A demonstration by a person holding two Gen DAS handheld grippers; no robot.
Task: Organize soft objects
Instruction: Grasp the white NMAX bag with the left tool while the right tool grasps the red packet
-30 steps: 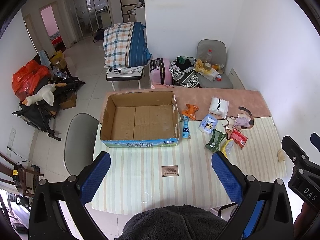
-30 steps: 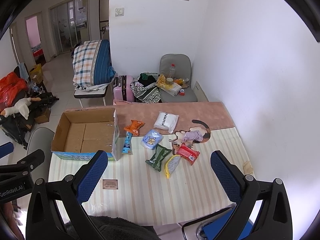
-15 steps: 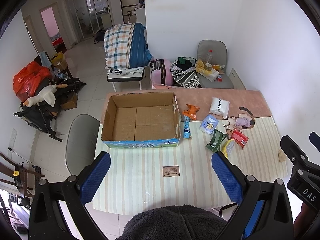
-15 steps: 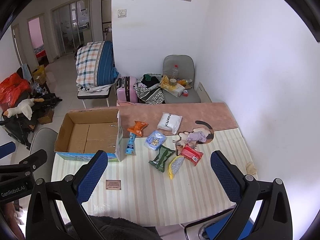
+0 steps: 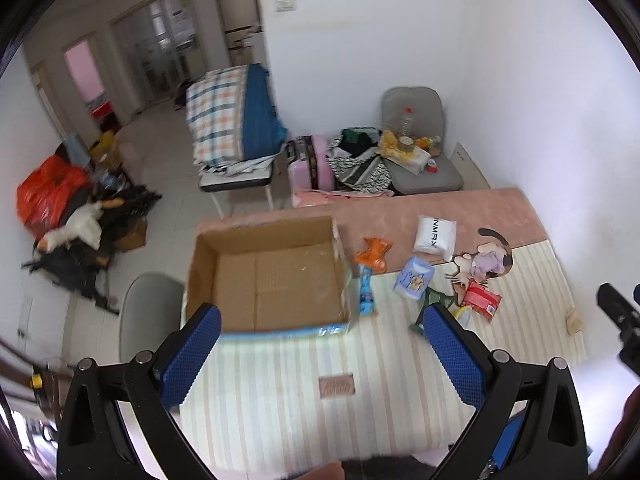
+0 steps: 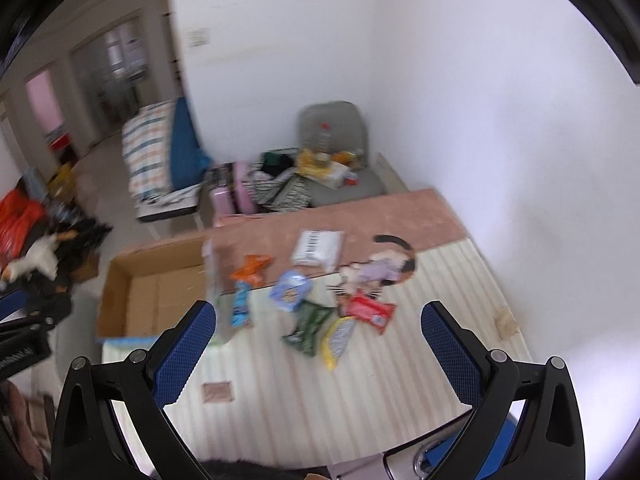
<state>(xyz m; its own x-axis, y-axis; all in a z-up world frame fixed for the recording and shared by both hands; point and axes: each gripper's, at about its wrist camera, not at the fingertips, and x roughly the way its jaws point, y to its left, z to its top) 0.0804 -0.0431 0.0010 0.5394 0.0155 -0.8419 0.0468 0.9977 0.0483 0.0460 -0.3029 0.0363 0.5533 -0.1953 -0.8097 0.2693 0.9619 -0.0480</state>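
An open cardboard box (image 5: pixel 276 276) (image 6: pixel 156 292) sits on the left of the striped table (image 5: pixel 360 400). Right of it lie soft packs: an orange pack (image 5: pixel 374 252) (image 6: pixel 252 270), a blue tube (image 5: pixel 366 294), a light blue pack (image 5: pixel 416 280) (image 6: pixel 290 290), a white pack (image 5: pixel 435 236) (image 6: pixel 318 246), a green pack (image 6: pixel 308 328), a yellow pouch (image 6: pixel 338 338) and a red pack (image 5: pixel 482 302) (image 6: pixel 370 312). My left gripper (image 5: pixel 320 354) hovers open above the table's near side. My right gripper (image 6: pixel 318 354) is open too, high over the packs. Neither holds anything.
A cat-shaped mat with a lilac cloth (image 5: pixel 490 262) lies at the table's right. A small brown card (image 5: pixel 337 386) rests near the front edge. A grey chair (image 5: pixel 146 312) stands left of the table; another chair (image 5: pixel 416 148) with clutter and a pink suitcase (image 5: pixel 310 162) stand behind.
Both grippers have moved forward and lower toward the table, so the box and packs look larger. The right wrist view is blurred from motion. Both stay open.
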